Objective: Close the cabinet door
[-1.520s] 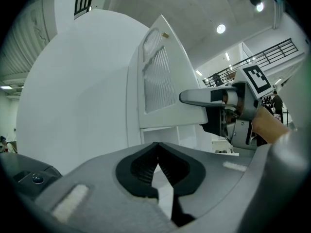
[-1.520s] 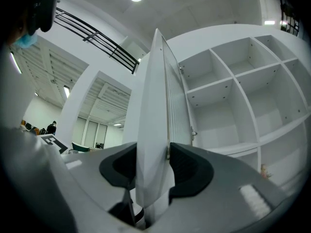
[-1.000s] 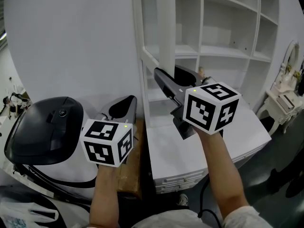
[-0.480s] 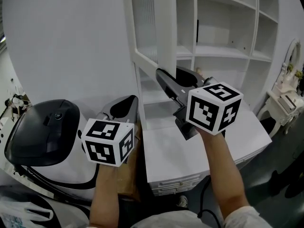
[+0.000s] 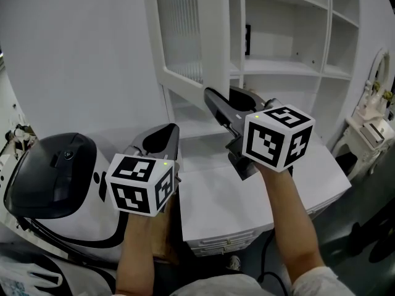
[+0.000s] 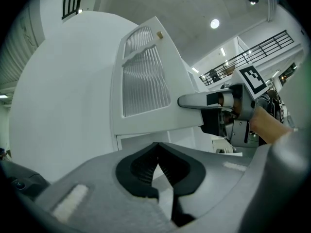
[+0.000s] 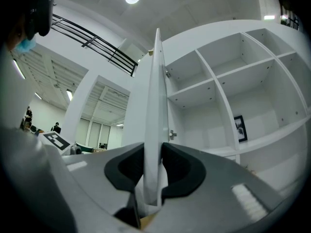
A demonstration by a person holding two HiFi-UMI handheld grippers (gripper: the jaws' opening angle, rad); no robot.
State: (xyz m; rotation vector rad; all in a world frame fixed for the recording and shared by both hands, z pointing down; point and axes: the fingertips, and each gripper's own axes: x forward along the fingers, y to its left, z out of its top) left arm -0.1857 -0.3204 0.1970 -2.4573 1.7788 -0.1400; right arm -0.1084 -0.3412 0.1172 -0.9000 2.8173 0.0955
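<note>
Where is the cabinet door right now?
In the head view the cabinet door stands open at upper middle, left of the shelves, its edge between the closing jaws of the right tool.

Bright, even, cool light falls from a round ceiling lamp (image 6: 214, 23) above and to the right of the left gripper (image 6: 157, 149), casting only soft shadows on the white cabinet door (image 6: 146, 81) beyond it. Both gripper views bend strongly and darken at the corners. The left gripper's own grey body, close to the lens, is out of focus.
</note>
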